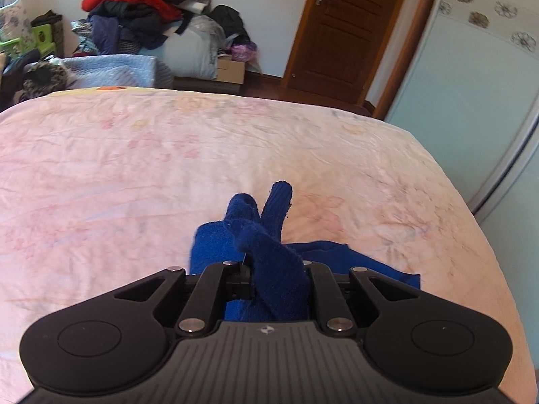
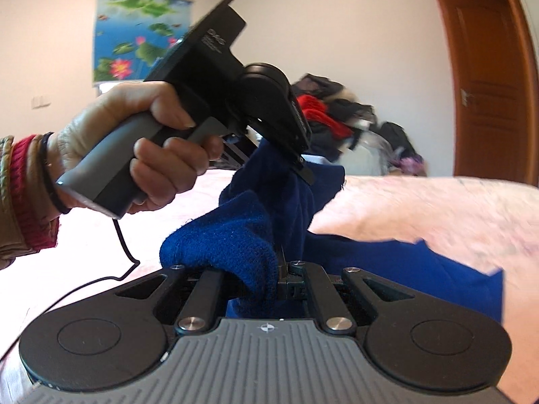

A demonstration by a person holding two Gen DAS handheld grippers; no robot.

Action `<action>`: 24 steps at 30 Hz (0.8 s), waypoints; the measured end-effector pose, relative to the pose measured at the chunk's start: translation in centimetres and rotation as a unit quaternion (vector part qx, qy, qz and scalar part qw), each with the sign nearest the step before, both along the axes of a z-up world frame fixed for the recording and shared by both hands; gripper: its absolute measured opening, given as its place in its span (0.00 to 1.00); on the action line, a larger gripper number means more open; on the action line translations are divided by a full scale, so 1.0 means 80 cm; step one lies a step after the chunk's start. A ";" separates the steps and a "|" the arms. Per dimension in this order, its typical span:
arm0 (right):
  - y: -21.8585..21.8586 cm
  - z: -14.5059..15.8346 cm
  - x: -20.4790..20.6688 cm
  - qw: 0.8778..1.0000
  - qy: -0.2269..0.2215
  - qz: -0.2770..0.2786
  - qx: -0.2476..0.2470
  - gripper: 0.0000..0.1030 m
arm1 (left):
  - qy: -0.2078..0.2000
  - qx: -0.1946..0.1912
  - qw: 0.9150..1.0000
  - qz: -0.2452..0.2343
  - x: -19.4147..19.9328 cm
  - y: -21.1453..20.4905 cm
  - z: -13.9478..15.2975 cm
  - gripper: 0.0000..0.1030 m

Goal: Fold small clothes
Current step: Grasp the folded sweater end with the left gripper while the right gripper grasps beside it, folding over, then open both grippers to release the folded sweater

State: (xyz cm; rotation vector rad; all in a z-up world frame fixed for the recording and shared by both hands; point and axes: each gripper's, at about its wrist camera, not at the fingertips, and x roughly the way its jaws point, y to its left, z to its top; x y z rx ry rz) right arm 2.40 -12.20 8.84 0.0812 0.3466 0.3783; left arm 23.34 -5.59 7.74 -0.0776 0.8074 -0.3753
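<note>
Both claws are clamped on the blue knit glove [image 1: 269,235]: left claw [image 1: 249,269], right claw [image 2: 286,269]. Soft, light, floppy; best pinched at cuff and fingertips.

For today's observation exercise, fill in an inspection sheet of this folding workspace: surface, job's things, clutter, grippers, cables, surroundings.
Surface: pink floral bed sheet, wrinkled.
Job's things: dark blue knitted glove lifted off the bed; flat blue cloth lying under it.
Clutter: heap of red and dark clothes beyond the bed.
Grippers: left gripper shut on the glove; right gripper shut on the glove; a hand holds the left one's grey handle.
Cables: thin black cable hanging from the left handle.
Surroundings: brown wooden door, lotus wall picture.
</note>
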 end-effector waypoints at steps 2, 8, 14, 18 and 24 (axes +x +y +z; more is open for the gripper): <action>-0.018 -0.009 -0.004 1.000 0.008 -0.011 0.015 0.08 | 0.002 0.005 1.000 -0.012 -0.003 -0.024 -0.004 0.11; -0.062 -0.035 -0.016 0.997 0.029 -0.044 0.051 0.08 | 0.015 0.017 0.999 -0.039 -0.008 -0.086 -0.026 0.11; -0.122 -0.067 -0.007 0.986 0.087 -0.068 0.128 0.09 | 0.020 0.037 0.998 -0.054 -0.012 -0.138 -0.056 0.12; -0.138 -0.091 -0.003 0.977 0.128 -0.066 0.159 0.12 | 0.046 0.017 0.997 -0.061 -0.007 -0.154 -0.074 0.18; -0.158 -0.111 -0.003 0.961 0.168 -0.076 0.206 0.30 | 0.055 -0.054 0.996 -0.049 0.000 -0.153 -0.075 0.76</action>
